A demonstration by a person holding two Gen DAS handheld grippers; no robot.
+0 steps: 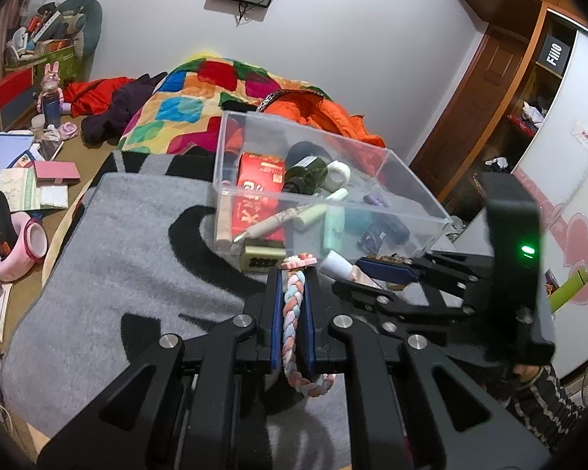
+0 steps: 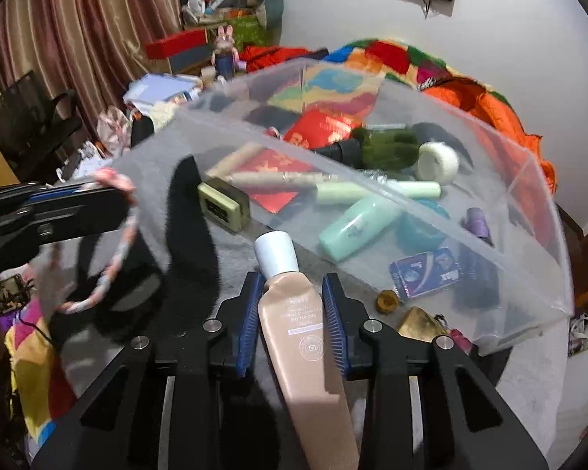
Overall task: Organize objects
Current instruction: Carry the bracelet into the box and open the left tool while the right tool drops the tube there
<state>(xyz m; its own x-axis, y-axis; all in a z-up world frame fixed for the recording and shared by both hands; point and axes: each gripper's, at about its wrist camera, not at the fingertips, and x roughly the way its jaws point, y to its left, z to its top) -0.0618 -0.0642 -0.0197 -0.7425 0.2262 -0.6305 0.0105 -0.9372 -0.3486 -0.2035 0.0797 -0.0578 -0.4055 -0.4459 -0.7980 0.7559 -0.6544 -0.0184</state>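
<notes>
My left gripper [image 1: 294, 274] is shut on a pastel braided band [image 1: 293, 313], which runs between its blue pads and loops out below them. In the right wrist view that gripper [image 2: 117, 199] holds the band [image 2: 125, 243] at the left, just outside the clear plastic box [image 2: 545, 235]. My right gripper [image 2: 294, 278] is shut on a beige tube [image 2: 298, 321] with a white cap that points at the box's near wall. The left wrist view shows the same right gripper [image 1: 366, 280] and tube [image 1: 339, 264] in front of the box [image 1: 305, 129]. Both grippers hover over a grey and black rug.
The box holds red packets, a dark green bottle [image 2: 388, 145], a tape roll [image 2: 437, 162], mint tubes and a blue packet. A green combination lock [image 2: 221, 203] and a brass piece [image 2: 419, 323] lie on the rug by the box. A colourful quilt and an orange jacket lie behind, with a cluttered desk at left.
</notes>
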